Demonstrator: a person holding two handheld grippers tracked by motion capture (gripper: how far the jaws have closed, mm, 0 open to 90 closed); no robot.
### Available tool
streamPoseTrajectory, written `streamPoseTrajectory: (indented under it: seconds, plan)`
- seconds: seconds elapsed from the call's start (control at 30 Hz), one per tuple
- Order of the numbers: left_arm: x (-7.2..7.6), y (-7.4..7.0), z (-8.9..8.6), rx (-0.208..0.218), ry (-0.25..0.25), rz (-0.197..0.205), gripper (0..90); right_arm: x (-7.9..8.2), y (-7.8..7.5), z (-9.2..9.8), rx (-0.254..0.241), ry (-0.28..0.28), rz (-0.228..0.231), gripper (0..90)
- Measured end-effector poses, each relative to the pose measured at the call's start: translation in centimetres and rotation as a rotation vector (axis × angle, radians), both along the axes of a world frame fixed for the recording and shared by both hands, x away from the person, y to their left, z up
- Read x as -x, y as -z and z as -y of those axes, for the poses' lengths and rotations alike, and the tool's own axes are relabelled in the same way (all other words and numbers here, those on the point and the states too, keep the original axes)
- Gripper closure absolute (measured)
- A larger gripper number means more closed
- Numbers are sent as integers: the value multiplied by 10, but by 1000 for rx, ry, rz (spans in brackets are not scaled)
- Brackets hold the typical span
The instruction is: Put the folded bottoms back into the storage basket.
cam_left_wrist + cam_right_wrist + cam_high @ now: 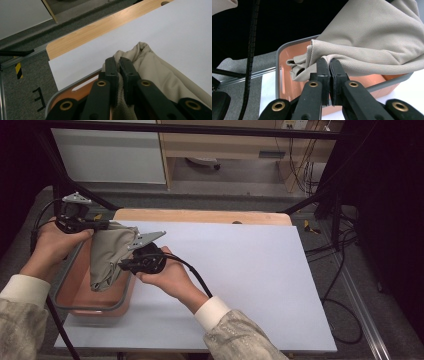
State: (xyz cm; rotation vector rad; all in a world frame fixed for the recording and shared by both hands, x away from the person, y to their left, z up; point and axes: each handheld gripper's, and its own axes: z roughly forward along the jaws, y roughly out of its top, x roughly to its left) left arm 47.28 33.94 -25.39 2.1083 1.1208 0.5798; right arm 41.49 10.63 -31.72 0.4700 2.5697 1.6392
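- I see the beige woven cloth (109, 254) held up between both grippers, over the orange plastic bin with a grey rim (75, 287) at the left edge of the table.
- The left gripper (118, 65) has its black jaws pressed together on a fold of the cloth – in the left gripper view the fabric is pinched between the two pads and bulges out past them toward the white sheet.
- The right gripper (329, 65) is likewise clamped on the cloth; in the right gripper view the jaws meet on its lower edge, with almost no gap between the pads.
- From the high view, my left hand (55, 244) sits at the far left beside the bin's far corner, and my right hand (167, 272) is just right of the bin, over the white board.
- The cloth hangs in a bunched, draped mass between the two grips – its lower end drops into the bin, though I cannot tell whether it touches the floor of it.
- The right gripper view shows a crumpled part of the cloth inside the bin, near the orange wall and the slotted handle.
- The large white rectangular board (250, 270) covers most of the light wooden tabletop (200, 216), whose far strip shows beyond the board.
- A black cable (197, 275) trails from the right gripper along my forearm.
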Motion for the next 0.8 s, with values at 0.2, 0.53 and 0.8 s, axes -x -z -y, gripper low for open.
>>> streamPoseTrajectory:
  seconds: [0.2, 0.53, 0.8]
  plan:
    - [0, 3, -3, -7, -6, -1, 855, 1, 4, -4, 5, -6, 1, 882]
    - [-1, 7, -6, -14, -9, -10, 855, 2, 9, -9, 7, -13, -2, 882]
    - [-2, 12, -12, -18, -19, -22, 855, 2, 14, -13, 11, -14, -10, 882]
